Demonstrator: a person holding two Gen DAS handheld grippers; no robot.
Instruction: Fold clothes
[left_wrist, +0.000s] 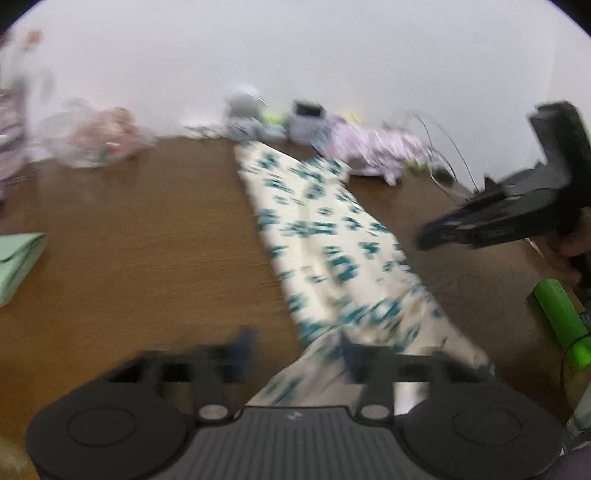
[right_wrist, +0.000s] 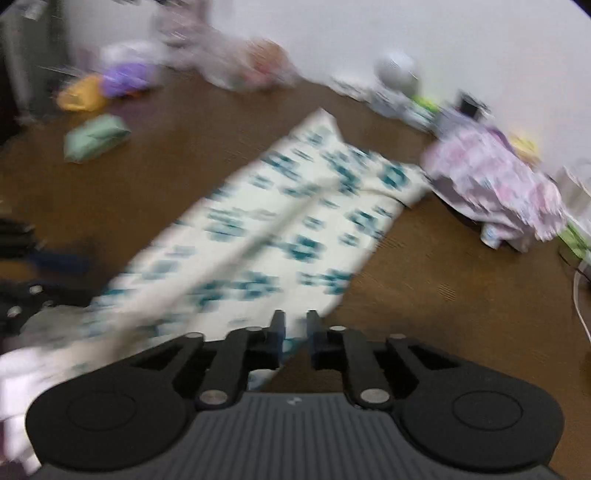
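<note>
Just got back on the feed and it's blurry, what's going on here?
A person is folding a cream cloth with teal print, spread lengthwise on the brown wooden table. The left gripper is open over the cloth's near end. The right gripper is nearly closed at a near edge; a real grip cannot be confirmed. A folded mint-green cloth lies aside, and a crumpled pink garment waits.
</note>
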